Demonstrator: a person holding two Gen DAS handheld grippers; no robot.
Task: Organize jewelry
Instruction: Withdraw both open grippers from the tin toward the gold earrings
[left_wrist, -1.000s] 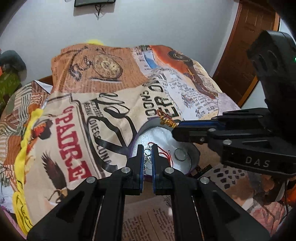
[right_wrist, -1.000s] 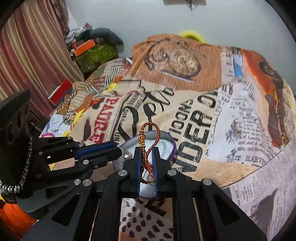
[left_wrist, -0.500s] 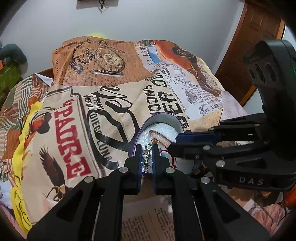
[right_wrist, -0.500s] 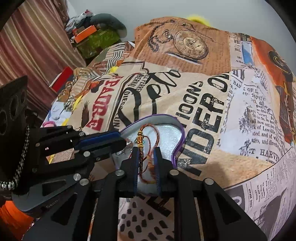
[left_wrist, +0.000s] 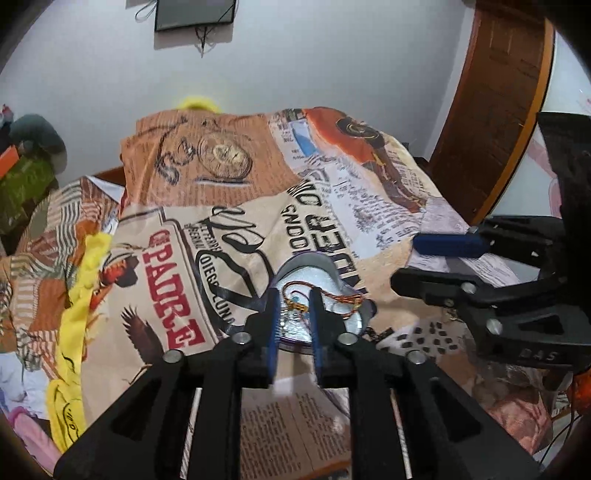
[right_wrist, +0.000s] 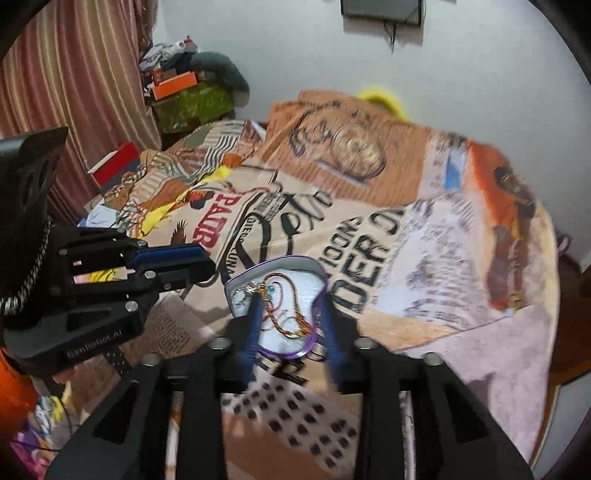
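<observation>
Both pairs of tongs have let go since a second ago: the right tongs (right_wrist: 288, 325), which were pinched on the red-and-gold thread bracelet (right_wrist: 286, 314), now stand spread wide, and the bracelet lies down in the heart-shaped tray (right_wrist: 317, 273). The left tongs (left_wrist: 293, 325), closed on a small silver piece a moment back, have parted too and hold nothing.

In the right wrist view the bracelet sprawls in loose loops across the tray's white lining, its beaded knot up toward 10 o'clock of the tray, the tasselled end down toward 5 o'clock. A little cluster of silver jewelry (right_wrist: 243, 293) sits at the tray's 9 o'clock edge, just beside the bracelet's knot. The right tongs' blue-padded fingers (right_wrist: 255, 317) straddle the near half of the tray, blurred with motion, one at either side of it.

From the left wrist view, the tray (left_wrist: 314, 264) shows between the left tongs' blue pads (left_wrist: 271, 328), with the bracelet (left_wrist: 332, 299) trailing off toward 3 o'clock over the lining. The right tongs (left_wrist: 417, 266) hang at 3 o'clock of that picture, off to the side of the tray, jaws apart.

The tray rests on a bedspread (right_wrist: 424, 258) printed with newspaper text and a pocket watch. Beyond it, at 11 o'clock in the right wrist view, striped curtains (right_wrist: 74, 92) and a pile of boxes (right_wrist: 184, 92) stand against the wall.
</observation>
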